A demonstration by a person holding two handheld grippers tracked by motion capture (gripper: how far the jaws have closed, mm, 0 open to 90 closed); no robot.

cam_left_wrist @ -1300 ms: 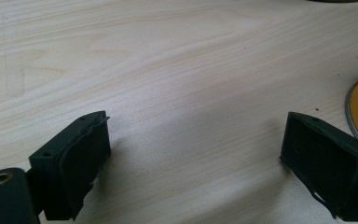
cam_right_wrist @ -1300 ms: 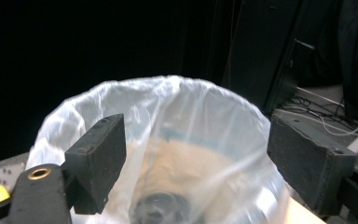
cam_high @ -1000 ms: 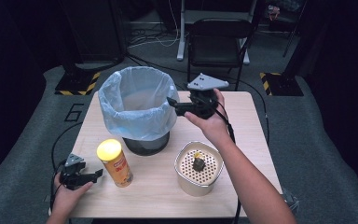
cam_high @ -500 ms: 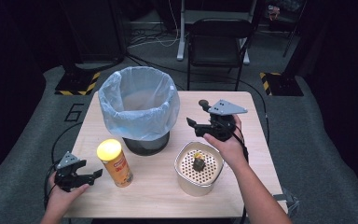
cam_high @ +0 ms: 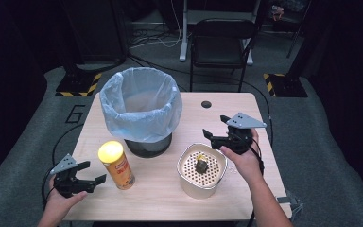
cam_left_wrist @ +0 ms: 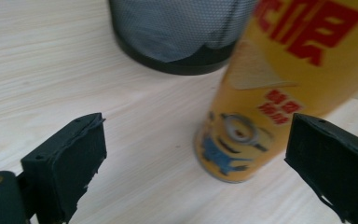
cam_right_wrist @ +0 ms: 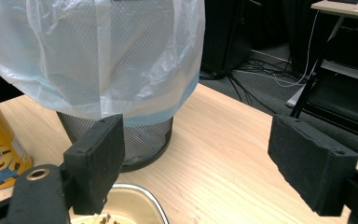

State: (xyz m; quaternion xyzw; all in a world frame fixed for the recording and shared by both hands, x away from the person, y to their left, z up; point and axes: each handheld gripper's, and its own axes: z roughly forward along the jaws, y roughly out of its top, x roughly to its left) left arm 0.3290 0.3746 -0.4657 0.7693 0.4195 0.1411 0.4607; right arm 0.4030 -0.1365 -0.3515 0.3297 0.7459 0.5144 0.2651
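A yellow chip can [cam_high: 116, 165] stands upright on the wooden table [cam_high: 260, 189], in front of a black mesh bin [cam_high: 141, 109] lined with a pale blue bag. My left gripper [cam_high: 93, 171] hovers at the front left, just left of the can. Its jaws are open and have just been opening. The can [cam_left_wrist: 279, 70] stands a little beyond the pads, untouched. My right gripper [cam_high: 215, 126] hangs over the table just behind a round metal pot [cam_high: 189, 182] that holds a dark scrap [cam_high: 201, 165]. Its jaws are open with nothing between them and have just been opening.
A black chair [cam_high: 222, 42] stands behind the table's far edge, with cables on the floor around it. A small round hole [cam_high: 206, 104] marks the tabletop at the back. From the right gripper, the bin [cam_right_wrist: 102, 56] is ahead on the left and the pot's rim [cam_right_wrist: 135, 196] lies just below.
My right gripper moved from beside the bin's rim to the right and down, to just behind the pot. The left gripper's jaws spread wider; that hand barely shifted.
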